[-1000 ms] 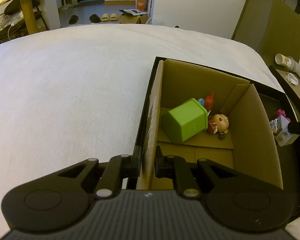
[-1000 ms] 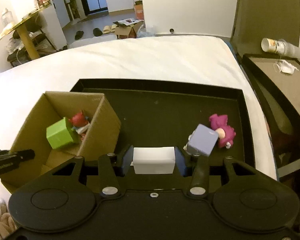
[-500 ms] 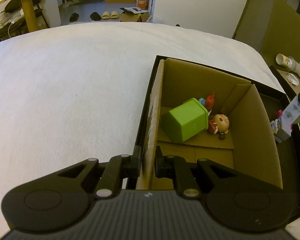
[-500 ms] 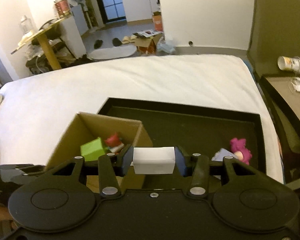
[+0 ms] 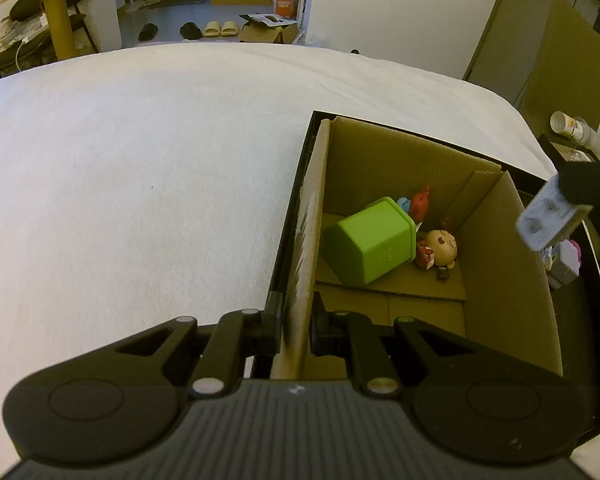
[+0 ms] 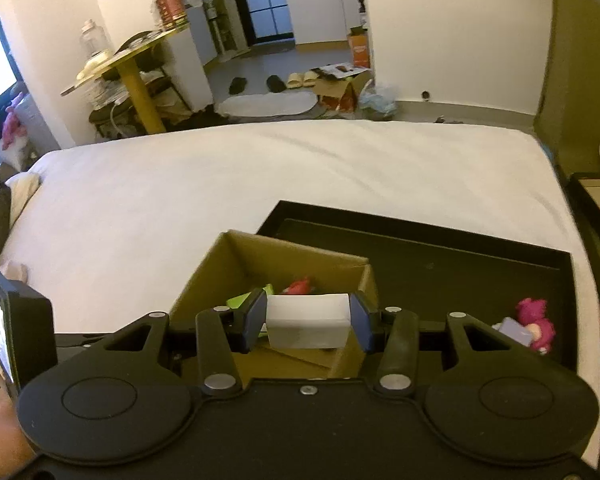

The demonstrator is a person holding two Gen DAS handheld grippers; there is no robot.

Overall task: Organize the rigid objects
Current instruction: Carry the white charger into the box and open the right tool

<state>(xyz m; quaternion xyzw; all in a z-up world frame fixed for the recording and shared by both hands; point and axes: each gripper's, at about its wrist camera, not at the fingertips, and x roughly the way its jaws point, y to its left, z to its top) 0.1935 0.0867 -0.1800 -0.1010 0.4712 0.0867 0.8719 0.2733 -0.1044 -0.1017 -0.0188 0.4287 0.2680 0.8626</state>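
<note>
I see my left hand-held gripper (image 5: pixel 296 320) pinched tight on the near left wall of the cardboard box (image 5: pixel 512 280). The wall is thin, brown and a bit rough on its edge. The box sits at the left end of a black tray (image 6: pixel 440 256) with a low rim, and the tray lies on a bed (image 5: pixel 140 160) with a smooth white sheet.

My right hand-held gripper (image 6: pixel 308 322) is closed on a white block (image 6: pixel 307 326). The block is hard and smooth, with flat sides and square corners, and it hangs above the near right side of the box.

From the left camera I can look down into the box. A green cube (image 5: pixel 370 246) with round corners lies tipped on the brown floor. Beside it, on its right, lies a small doll (image 5: pixel 440 248) with a round tan head, and behind the cube a red toy (image 5: pixel 420 202) pokes up. This camera also shows the white block from below, with two shallow dents in its face.

From the right camera I see less of the inside of the box. But it shows the long far part of the tray, and a fuzzy pink toy (image 6: pixel 538 320) touching a pale purple block (image 6: pixel 514 330) at the tray's right end.
</note>
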